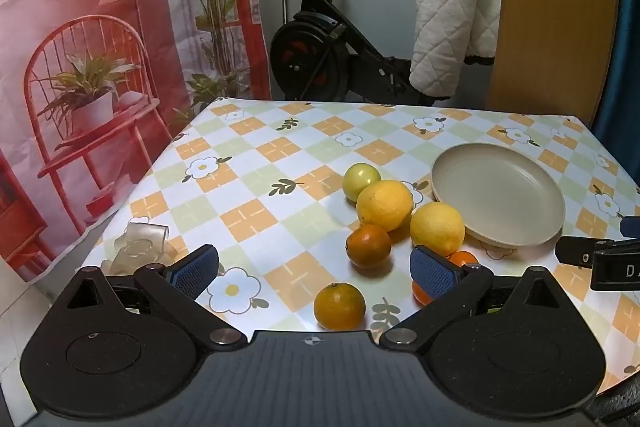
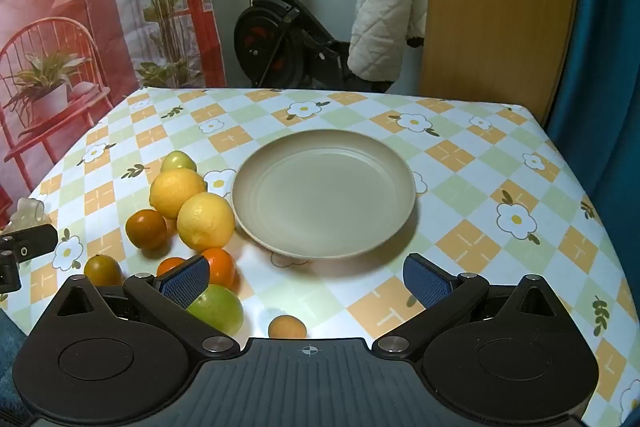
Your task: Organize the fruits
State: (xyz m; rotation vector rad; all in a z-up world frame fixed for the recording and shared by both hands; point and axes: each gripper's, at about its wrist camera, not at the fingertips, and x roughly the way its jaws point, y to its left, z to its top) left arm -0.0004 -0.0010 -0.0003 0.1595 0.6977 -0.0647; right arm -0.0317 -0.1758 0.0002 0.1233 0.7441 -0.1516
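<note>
Fruits lie loose on the table [image 2: 460, 163], none yet on the plate [image 2: 324, 195], so the sorting looks unstarted. Both claws are spread wide and hold nothing. Between the left claw's [image 1: 314, 269] pads and just ahead sits an orange [image 1: 339, 305], probably the easiest first pick since it stands apart from the rest. Farther out, another orange [image 1: 368, 246], two lemons [image 1: 385, 205] [image 1: 437, 229] and a green fruit [image 1: 361, 181] bunch together, the nearer lemon touching the plate rim. The right claw [image 2: 307, 281] points at the plate, likely ready to receive or steady it; a green fruit [image 2: 218, 309] and a small orange [image 2: 287, 327] lie close under it.
</note>
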